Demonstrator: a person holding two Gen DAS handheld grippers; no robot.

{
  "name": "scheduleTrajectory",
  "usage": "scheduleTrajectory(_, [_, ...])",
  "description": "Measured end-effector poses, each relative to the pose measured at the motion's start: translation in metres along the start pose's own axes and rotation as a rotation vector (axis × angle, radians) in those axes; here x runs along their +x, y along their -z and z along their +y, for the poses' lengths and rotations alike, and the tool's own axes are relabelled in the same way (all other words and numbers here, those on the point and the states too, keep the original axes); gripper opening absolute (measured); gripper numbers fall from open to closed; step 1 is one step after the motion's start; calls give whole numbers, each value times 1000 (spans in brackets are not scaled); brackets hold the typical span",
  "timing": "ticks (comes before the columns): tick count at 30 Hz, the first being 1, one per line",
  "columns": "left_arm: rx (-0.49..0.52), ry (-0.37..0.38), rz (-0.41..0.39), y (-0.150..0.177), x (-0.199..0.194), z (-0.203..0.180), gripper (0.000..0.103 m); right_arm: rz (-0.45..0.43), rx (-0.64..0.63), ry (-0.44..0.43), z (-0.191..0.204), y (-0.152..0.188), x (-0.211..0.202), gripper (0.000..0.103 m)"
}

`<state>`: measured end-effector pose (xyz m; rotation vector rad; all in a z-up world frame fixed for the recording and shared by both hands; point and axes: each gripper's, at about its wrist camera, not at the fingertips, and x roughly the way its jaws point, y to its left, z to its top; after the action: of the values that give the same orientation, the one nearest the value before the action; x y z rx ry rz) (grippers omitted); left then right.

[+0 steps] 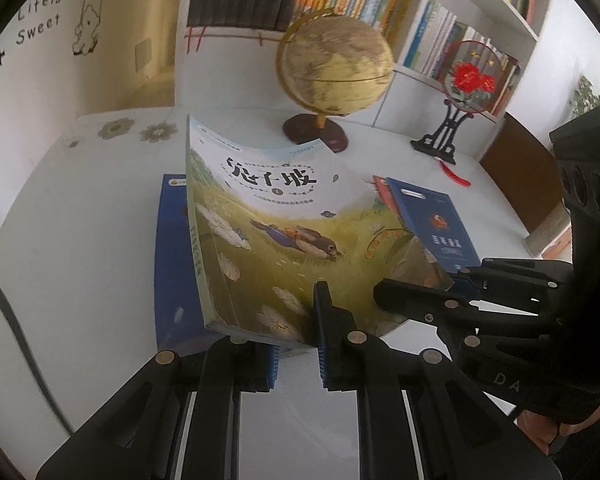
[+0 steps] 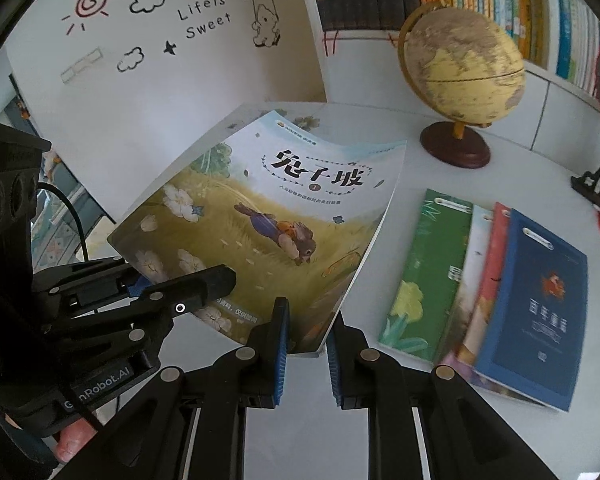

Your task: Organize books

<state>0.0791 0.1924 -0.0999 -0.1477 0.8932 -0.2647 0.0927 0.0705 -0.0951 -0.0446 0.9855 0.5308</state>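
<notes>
Globe [image 1: 335, 65] stands near framed flower fan [image 1: 473, 77]; wall decals [image 2: 208, 16] behind.

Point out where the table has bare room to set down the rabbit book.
Bare tabletop lies between the held rabbit book, globe base and fanned stack of books. Crowded: that stack, and the fan stand by the globe.

Bright, soft daylight all over, glare washing the white table [image 2: 440, 184] pale w/ barely any shadows. Heavy fisheye bend and black vignette at the corners; stacked books [image 2: 496, 304] near the table's right edge smeared by motion blur.
</notes>
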Motion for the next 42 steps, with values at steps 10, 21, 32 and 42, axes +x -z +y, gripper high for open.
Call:
scheduleTrajectory(10, [-63, 45, 45, -1, 35, 36, 13, 62, 1, 39, 6, -22, 46, 17])
scheduleTrajectory(21, [-100, 72, 100, 15, 50, 47, 14, 131, 72, -1, -3, -15, 70, 18])
scheduleTrajectory(32, [-139, 80, 161, 32, 48, 59, 23, 166, 117, -18, -13, -8, 82, 18])
scheduleTrajectory(42, [-228, 50, 154, 39, 37, 78, 24, 192, 124, -44, -8, -10, 86, 18])
